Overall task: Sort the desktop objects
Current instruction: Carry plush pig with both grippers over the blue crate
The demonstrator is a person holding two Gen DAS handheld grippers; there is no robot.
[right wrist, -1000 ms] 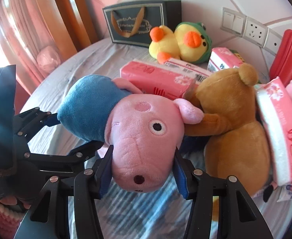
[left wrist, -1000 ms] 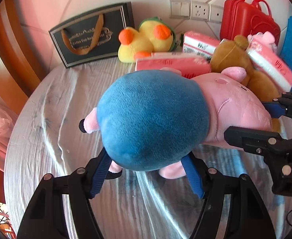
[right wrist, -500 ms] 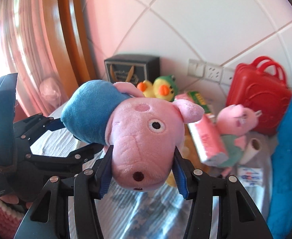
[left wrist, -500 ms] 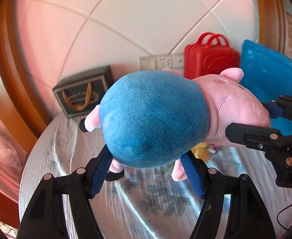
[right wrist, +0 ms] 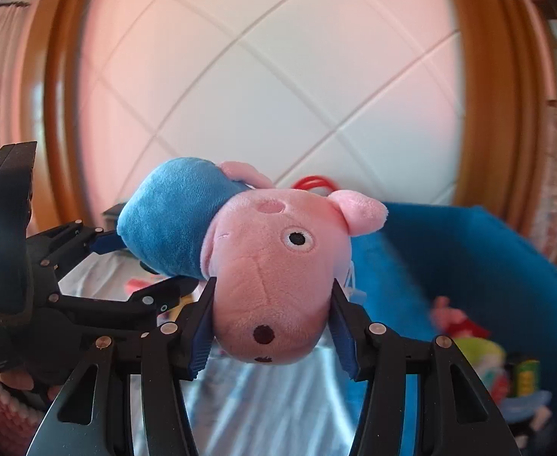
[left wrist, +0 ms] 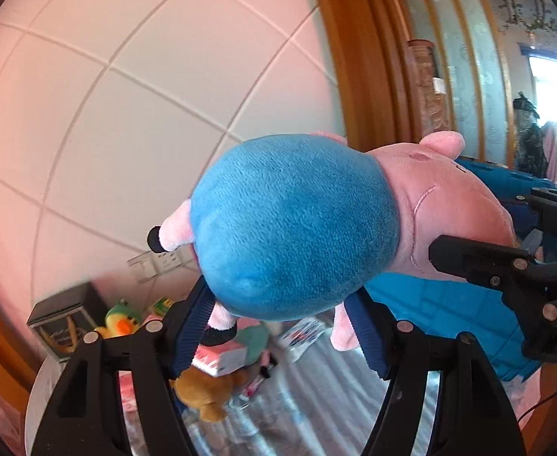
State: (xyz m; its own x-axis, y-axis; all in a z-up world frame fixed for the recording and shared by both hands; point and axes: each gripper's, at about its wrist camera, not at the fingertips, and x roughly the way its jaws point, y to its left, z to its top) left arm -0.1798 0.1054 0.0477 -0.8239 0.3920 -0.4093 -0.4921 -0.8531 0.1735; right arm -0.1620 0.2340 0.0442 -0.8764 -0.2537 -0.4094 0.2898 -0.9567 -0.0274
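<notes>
Now both grippers are clamping the pig plush (right wrist: 263,266) in mid-air: left gripper (left wrist: 282,326) on its blue body, right gripper (right wrist: 272,323) on its snout. Right, blue bin (right wrist: 487,258) is holding toys already; others are lying left on the table (left wrist: 316,399).

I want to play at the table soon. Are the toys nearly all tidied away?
Not yet. Done: some toys already lie in the blue bin. In hand: the pig plush is up in the air, the left gripper squeezing its blue body and the right gripper squeezing its snout. Left: a duck, a brown bear, pink packs and a dark gift bag sit on the table.
</notes>
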